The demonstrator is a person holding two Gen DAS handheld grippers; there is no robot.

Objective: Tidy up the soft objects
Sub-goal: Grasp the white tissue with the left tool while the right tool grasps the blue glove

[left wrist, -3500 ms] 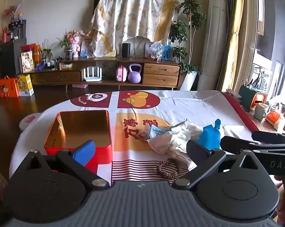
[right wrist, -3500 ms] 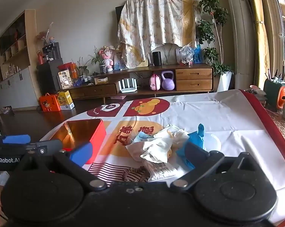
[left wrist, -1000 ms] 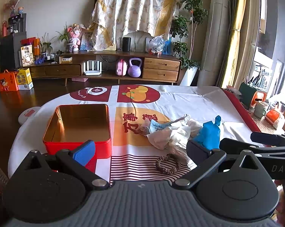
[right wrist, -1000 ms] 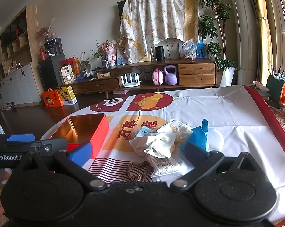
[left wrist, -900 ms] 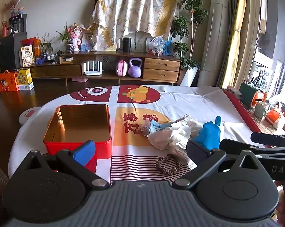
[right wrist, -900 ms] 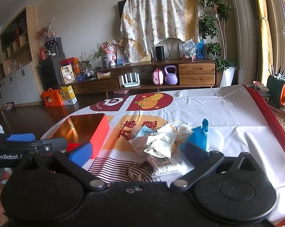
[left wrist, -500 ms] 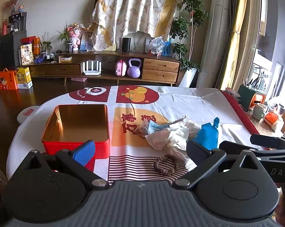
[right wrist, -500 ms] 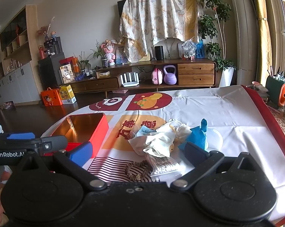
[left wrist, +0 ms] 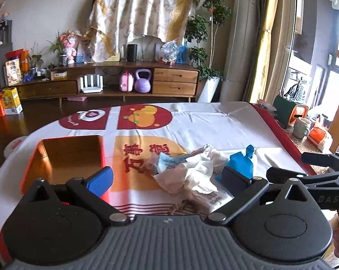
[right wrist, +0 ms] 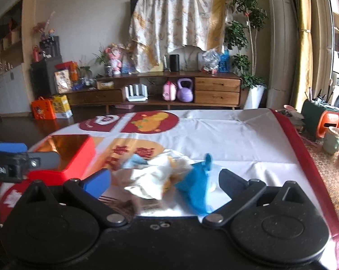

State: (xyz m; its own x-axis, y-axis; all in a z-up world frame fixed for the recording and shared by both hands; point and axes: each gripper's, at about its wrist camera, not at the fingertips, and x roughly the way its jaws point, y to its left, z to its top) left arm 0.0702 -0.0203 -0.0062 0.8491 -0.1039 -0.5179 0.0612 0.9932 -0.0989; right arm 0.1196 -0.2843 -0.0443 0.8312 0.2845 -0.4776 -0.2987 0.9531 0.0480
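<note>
Two hand-held grippers: both hover low at the near edge of the counter (left wrist: 214, 126), facing the heap, nothing gripped.
Left hand-held gripper (left wrist: 167, 177): jaws wide apart, empty; the blue pad sits over the tin's near corner, the dark pad beside the blue item.
Right hand-held gripper (right wrist: 164, 180): jaws spread just as wide, empty; its view is smeared with motion blur.
Soft pile: crumpled white cloth (left wrist: 192, 171) with a pale blue packet (left wrist: 167, 160) tucked at its far-left side, lying on the orange print of the cover, dead ahead between the left jaws.
Blue soft item (right wrist: 198, 180): on the pile's right flank, touching the cloth, a small tab sticking up; in the right wrist view it sits right of centre between the jaws.
Hair scrunchie (left wrist: 176, 209): nearest thing to the camera, half hidden under the left gripper body.
Red tin (left wrist: 63, 157): open, gold inside, empty as far as I can see, well to the left of the pile.
Which is nearer: I judge the right one better lined up for the blue item, the left one closer to the tin and the scrunchie.
Key relation: pile straight ahead, tin off to the left, so a grasped piece would have to travel leftward.
Pile's axis: runs roughly left to right across both views.
</note>
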